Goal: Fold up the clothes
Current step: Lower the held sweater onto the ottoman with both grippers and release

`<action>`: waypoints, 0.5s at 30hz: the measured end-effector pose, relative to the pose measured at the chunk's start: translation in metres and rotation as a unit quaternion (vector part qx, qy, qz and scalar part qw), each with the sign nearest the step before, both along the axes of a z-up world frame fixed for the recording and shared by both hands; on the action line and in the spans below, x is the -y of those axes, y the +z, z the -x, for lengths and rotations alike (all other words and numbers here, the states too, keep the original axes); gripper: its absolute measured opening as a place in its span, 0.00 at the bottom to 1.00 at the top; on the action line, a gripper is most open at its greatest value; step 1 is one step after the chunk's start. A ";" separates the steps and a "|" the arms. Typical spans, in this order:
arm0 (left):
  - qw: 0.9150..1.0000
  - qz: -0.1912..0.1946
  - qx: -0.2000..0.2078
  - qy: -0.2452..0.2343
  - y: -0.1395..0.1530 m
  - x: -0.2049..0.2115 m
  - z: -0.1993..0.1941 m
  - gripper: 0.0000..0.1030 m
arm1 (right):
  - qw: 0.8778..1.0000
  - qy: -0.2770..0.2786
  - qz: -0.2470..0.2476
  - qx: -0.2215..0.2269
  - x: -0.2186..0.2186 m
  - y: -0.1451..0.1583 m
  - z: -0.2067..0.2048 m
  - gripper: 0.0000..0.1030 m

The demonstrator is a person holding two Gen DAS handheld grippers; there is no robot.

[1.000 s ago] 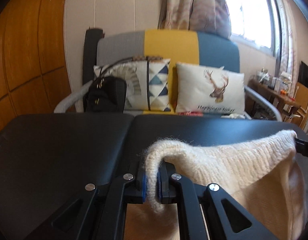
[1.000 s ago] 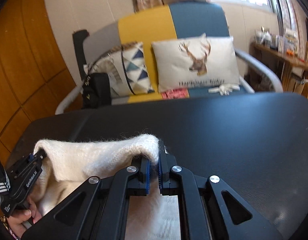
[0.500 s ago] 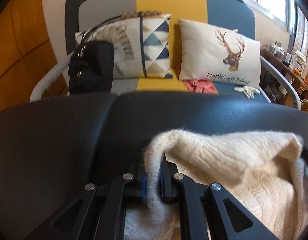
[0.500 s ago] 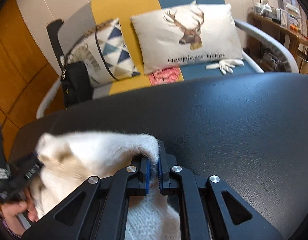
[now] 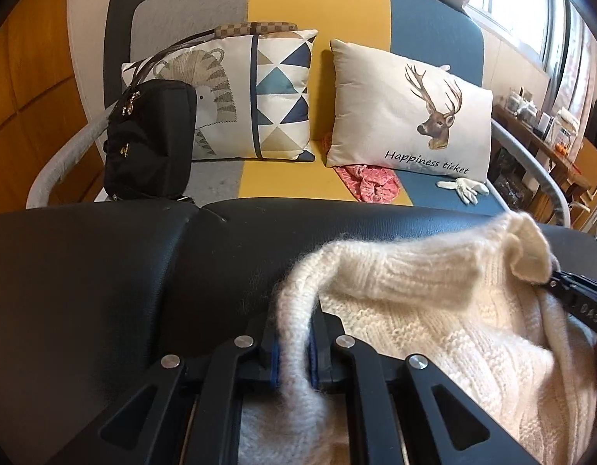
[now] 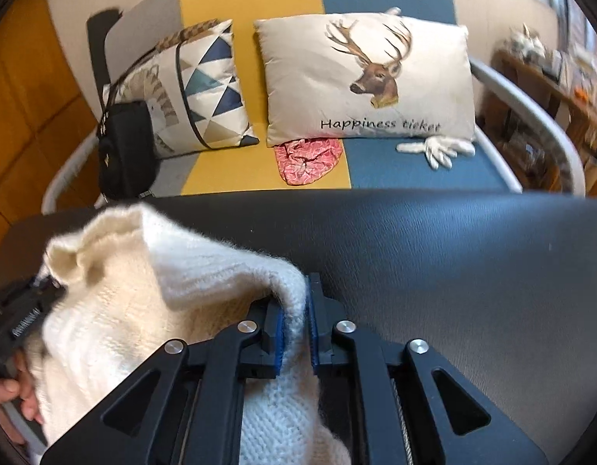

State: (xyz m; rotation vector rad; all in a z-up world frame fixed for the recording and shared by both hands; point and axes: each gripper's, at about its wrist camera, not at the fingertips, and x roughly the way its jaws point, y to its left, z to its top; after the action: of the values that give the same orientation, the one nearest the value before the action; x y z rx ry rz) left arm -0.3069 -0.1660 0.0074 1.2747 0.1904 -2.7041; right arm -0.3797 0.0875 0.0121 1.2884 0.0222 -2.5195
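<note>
A cream knitted sweater (image 5: 434, 310) lies bunched on the black padded bench (image 5: 104, 290), its ribbed edge lifted at two corners. The left hand-held gripper (image 5: 294, 343) pinches one corner of the knit between its blue pads. The right hand-held gripper (image 6: 296, 333) has the other corner between its jaws, which are opening, though the wool still fills the gap and touches both pads. Beyond the bench stands a grey, yellow and blue sofa (image 5: 318, 11). On its seat are a triangle-patterned cushion (image 5: 259, 97), a deer cushion (image 5: 411, 112), a red cloth (image 5: 370, 182), a white glove (image 5: 463, 188) and a black bag (image 5: 151, 139), zipped, contents hidden.
</note>
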 end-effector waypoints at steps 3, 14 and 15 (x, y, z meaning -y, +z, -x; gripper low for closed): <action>1.000 0.005 0.000 0.001 0.000 -0.002 0.000 0.10 | 0.999 0.012 -0.034 -0.010 0.008 0.001 -0.001 0.21; 0.999 0.024 0.016 -0.031 0.031 -0.032 -0.035 0.18 | 0.992 -0.051 0.107 -0.033 -0.081 0.052 -0.108 0.50; 0.999 0.035 0.012 -0.037 0.035 -0.039 -0.045 0.18 | 0.992 -0.057 0.107 -0.038 -0.085 0.058 -0.120 0.50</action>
State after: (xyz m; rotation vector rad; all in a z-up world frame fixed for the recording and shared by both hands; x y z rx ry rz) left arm -0.2617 -0.1267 0.0422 1.3197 0.0463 -2.7289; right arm -0.2598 0.1725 0.0700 1.1393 -0.3043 -2.5804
